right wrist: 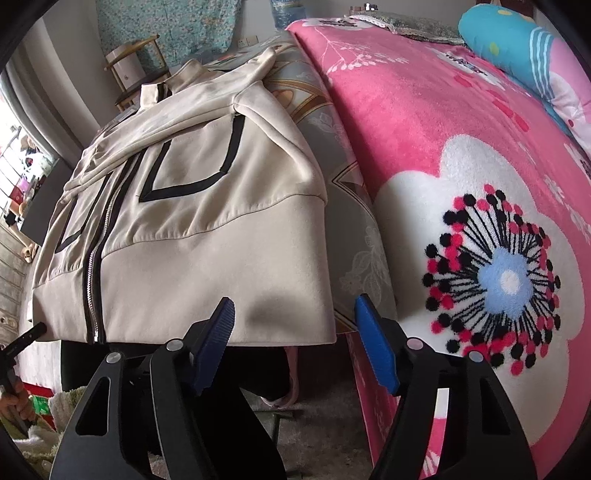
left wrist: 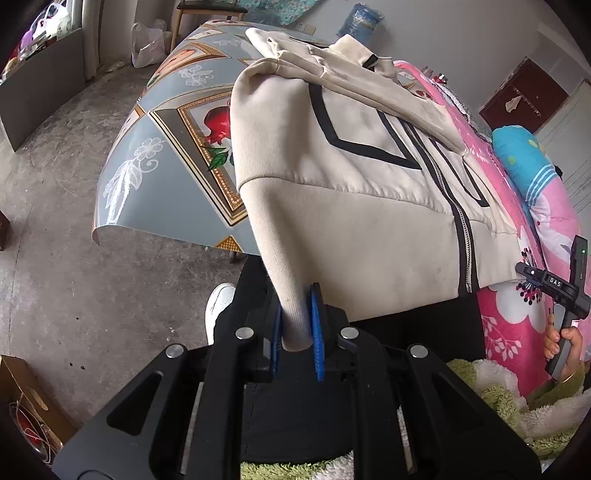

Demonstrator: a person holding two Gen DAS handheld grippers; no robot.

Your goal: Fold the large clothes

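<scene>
A cream zip-up jacket (left wrist: 369,166) with black stripes lies on the patterned table (left wrist: 166,177), front up, one sleeve folded across its chest. My left gripper (left wrist: 295,325) is shut on the jacket's hem corner (left wrist: 291,295) and holds it pulled off the table's near edge. In the right wrist view the jacket (right wrist: 192,229) fills the left half. My right gripper (right wrist: 295,314) is open and empty, just in front of the hem's right corner (right wrist: 317,317), not touching it. The right gripper also shows at the far right of the left wrist view (left wrist: 561,288).
A pink flowered blanket (right wrist: 480,184) covers the surface right of the table, with a blue pillow (right wrist: 517,48) at its far end. A chair (right wrist: 133,74) and a water bottle (left wrist: 364,22) stand beyond the table. A cardboard box (left wrist: 26,402) sits on the concrete floor at left.
</scene>
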